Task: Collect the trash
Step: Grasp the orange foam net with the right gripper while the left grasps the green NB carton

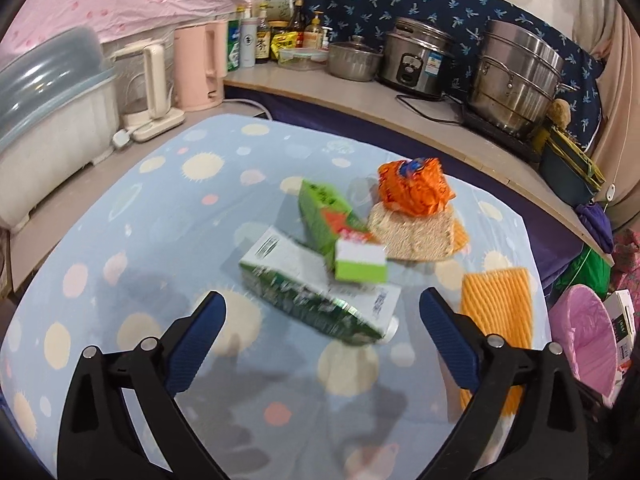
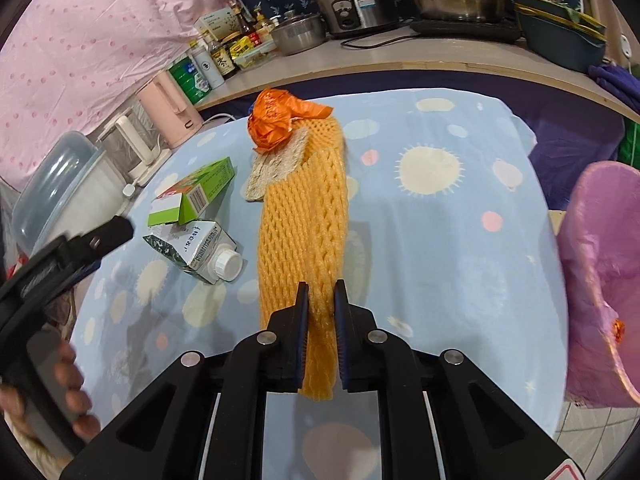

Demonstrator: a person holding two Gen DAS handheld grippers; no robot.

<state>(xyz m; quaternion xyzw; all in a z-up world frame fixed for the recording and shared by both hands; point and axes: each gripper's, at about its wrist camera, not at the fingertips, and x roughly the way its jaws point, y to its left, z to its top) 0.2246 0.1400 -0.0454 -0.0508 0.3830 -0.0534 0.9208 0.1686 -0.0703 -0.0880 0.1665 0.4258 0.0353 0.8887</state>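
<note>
Mid-cleanup on spotted tablecloth [image 2: 460, 240], pink-lined bin [image 2: 604, 280] at right edge.
Clamped yellow foam net [image 2: 304, 216] in right gripper [image 2: 321, 304]; spread left gripper [image 1: 322, 308] wide over milk carton [image 1: 316, 292]. Risked dragging bread slice [image 2: 276, 168] and orange bag [image 2: 276, 120] resting on net.

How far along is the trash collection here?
Done: nothing clearly binned; the pink-lined bin shows only an unclear orange speck. In hand: right gripper pinches the foam net; left gripper is open, empty. Left: carton, green box, orange wrapper, sponge.
</note>
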